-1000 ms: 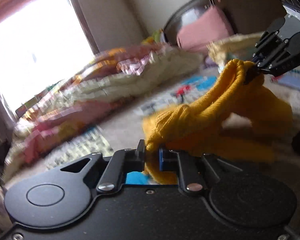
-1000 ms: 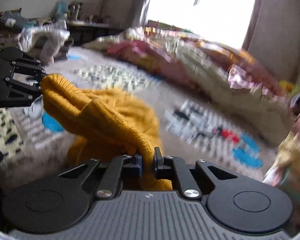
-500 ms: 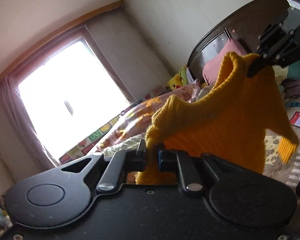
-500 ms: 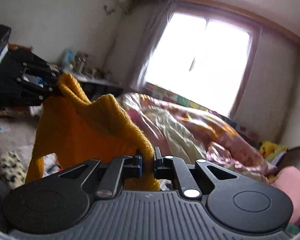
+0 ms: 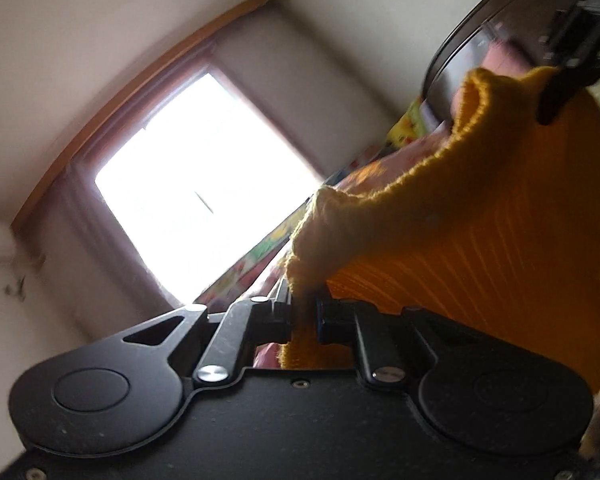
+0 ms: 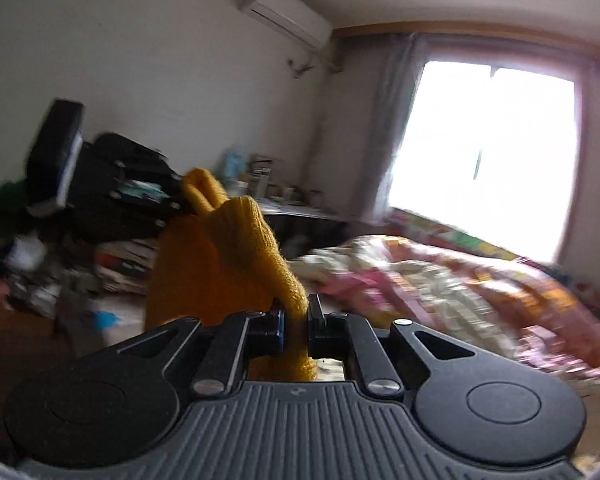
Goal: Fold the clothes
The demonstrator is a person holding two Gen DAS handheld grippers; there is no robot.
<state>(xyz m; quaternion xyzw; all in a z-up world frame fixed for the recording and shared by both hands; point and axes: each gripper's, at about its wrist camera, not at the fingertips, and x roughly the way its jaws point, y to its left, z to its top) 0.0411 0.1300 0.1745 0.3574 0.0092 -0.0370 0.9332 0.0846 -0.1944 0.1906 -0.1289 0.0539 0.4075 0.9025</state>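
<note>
A mustard-yellow knit sweater (image 5: 480,232) hangs in the air, stretched between both grippers. My left gripper (image 5: 304,322) is shut on one end of its top edge; in the same view the right gripper (image 5: 556,92) pinches the other end at the upper right. In the right wrist view my right gripper (image 6: 294,330) is shut on the yellow knit (image 6: 236,248), and the left gripper (image 6: 172,204) holds the far end at mid-left. The body of the sweater drops below both grips; its lower hem is hidden.
A bed with a crumpled floral quilt (image 6: 440,280) lies below a bright window (image 6: 484,152). A dark curved headboard (image 5: 480,24) stands at one end. A cluttered desk and piles of things (image 6: 112,248) line the far wall, under an air conditioner (image 6: 284,20).
Both grippers have risen with the sweater, lifting it off the bed until it hangs free. The views now show walls, ceiling and window instead of the bed surface.
</note>
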